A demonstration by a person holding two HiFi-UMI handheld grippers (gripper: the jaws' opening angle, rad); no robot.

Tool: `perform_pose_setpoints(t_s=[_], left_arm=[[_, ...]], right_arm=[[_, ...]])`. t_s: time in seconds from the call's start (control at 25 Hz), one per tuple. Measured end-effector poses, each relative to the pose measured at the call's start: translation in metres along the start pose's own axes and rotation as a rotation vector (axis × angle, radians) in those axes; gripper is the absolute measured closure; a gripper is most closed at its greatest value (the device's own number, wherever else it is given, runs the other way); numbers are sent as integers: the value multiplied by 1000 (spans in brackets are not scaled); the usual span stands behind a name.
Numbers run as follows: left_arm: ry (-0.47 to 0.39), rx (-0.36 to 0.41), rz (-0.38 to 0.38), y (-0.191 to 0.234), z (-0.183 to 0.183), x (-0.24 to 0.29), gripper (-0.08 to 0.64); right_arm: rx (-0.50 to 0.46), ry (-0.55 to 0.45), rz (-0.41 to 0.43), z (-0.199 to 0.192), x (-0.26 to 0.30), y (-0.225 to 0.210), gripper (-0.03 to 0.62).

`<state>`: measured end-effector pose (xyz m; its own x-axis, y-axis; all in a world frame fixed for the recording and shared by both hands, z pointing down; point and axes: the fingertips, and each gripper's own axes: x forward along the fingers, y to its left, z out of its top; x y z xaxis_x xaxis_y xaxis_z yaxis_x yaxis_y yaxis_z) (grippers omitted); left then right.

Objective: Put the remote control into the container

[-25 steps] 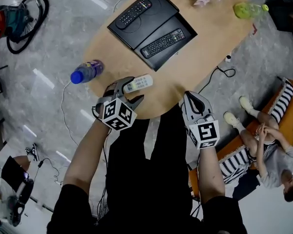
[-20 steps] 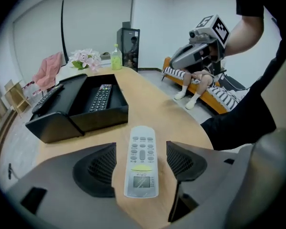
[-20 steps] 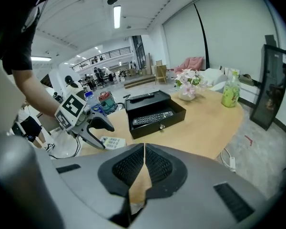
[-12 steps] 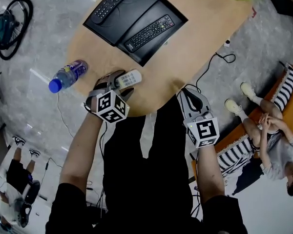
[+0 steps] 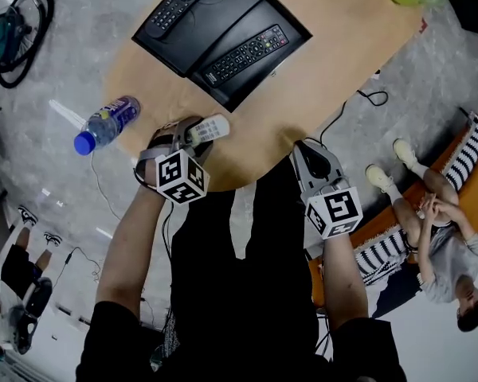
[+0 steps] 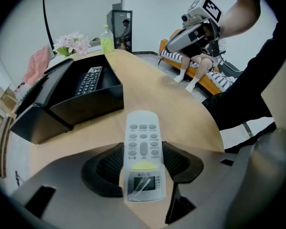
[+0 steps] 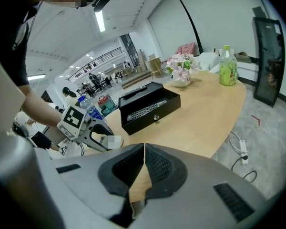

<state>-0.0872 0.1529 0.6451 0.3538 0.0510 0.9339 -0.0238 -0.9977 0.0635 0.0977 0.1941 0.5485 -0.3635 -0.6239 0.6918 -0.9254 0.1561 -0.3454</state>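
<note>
Right tongs [image 7: 144, 168] shut and empty, idle alongside; left tongs [image 5: 190, 132] closing around the remote control [image 6: 142, 137], flat on the surface [image 6: 181, 109] between them, unlifted; black container [image 6: 86, 106] ahead, so lift, carry and drop remain.

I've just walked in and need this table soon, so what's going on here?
A person with a gripper in each hand is putting a remote away. The left gripper has its fingers closing around the white remote, which lies on the table near the edge. The right gripper is shut and empty. The open black container further along holds a black remote.
</note>
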Motion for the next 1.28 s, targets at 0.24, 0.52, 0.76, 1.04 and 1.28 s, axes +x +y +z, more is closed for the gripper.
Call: perform_pose_setpoints(t_s=[0.24,0.52,0.76,1.04,1.28], left_arm=[[-13,-49,23,0,5,-10,302],[-90,-147,110,18,34,-47,302],[-176,-238,156,39,65,-79,302],[-259,-335,181,76,114,-83,302],[-294,-372,171,102,145,-73,302]], right_arm=[[-48,13,57,18,5,1,578],[-105,6,98,48,8,-10,580],[-143,-14,124,75,11,-17,580],[-153,4,145,85,16,-41,580],[-140,18,133,85,14,-67,580]])
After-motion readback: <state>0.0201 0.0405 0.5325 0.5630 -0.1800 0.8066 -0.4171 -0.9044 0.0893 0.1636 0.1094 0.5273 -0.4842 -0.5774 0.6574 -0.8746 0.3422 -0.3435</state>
